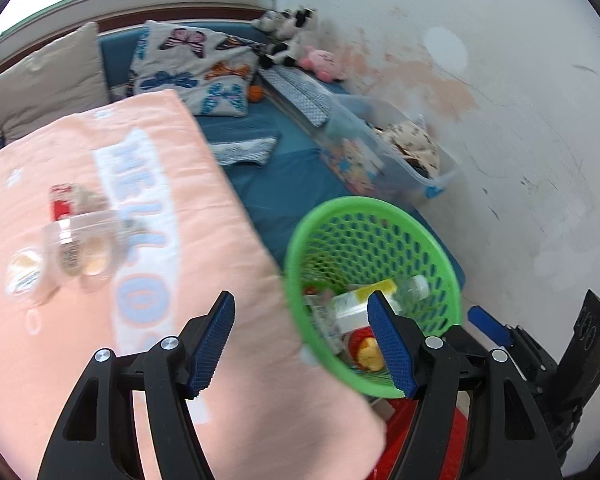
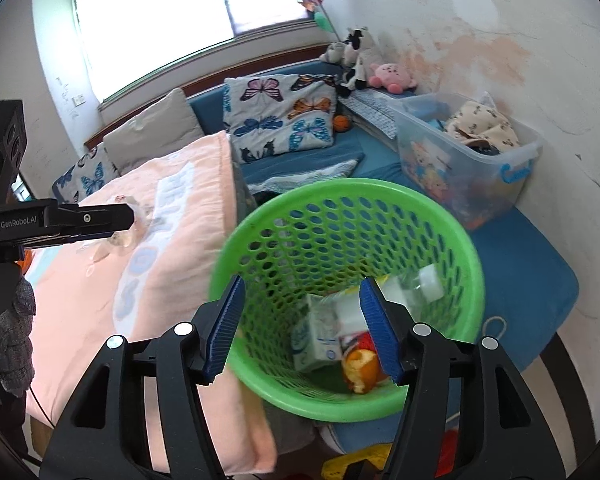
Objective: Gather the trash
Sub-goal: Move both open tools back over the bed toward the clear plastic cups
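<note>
Green mesh basket (image 2: 346,216): placed at the right edge of the pink towel (image 1: 100,160), over the blue mattress (image 1: 284,168); contents listed as a clear plastic bottle (image 2: 416,284), a small carton (image 2: 320,340) and an orange peel (image 2: 362,364). Clear plastic cup (image 1: 82,248), lying on its side, and a round lid (image 1: 24,272) beside it: found on the towel toward its left edge, blurred. Left tool (image 1: 304,344): jaws set wide, nothing between the pads, held above the towel's right edge. Right tool (image 2: 304,328): jaws set wide, nothing gripped, positioned over the basket's near rim. Clear storage box (image 2: 468,168): noted against the wall
</note>
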Tool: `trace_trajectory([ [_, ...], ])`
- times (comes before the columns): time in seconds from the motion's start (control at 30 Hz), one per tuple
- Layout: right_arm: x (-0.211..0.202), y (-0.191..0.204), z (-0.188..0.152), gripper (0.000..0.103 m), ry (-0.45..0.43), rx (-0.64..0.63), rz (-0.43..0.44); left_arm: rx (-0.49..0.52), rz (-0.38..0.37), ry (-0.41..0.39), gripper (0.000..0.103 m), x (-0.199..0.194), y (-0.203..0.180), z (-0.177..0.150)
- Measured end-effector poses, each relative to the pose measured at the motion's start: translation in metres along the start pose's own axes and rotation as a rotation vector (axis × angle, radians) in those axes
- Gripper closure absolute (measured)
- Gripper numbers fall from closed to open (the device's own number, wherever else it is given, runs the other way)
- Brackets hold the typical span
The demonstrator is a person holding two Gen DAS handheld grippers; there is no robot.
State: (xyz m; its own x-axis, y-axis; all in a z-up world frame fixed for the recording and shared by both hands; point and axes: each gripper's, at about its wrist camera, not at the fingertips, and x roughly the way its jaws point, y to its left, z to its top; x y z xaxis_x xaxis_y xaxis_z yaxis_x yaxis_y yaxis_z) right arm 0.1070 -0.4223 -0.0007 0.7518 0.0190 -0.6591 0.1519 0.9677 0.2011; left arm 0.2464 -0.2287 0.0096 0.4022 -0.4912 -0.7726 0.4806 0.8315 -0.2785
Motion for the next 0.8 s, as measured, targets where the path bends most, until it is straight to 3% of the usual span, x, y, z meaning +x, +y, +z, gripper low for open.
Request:
trace_trajectory([
  [0.53,0.035,0.075,0.018,0.038,0.036,-0.114,0.116,-0.159,0.155,-0.074,0.033,-0.053,0.110,-0.025],
  [0.8,0.066,0.123,0.028,0.037,0.084,-0.146,0.203,-0.252,0.197,-0.087,0.033,-0.069,0.162,-0.035],
])
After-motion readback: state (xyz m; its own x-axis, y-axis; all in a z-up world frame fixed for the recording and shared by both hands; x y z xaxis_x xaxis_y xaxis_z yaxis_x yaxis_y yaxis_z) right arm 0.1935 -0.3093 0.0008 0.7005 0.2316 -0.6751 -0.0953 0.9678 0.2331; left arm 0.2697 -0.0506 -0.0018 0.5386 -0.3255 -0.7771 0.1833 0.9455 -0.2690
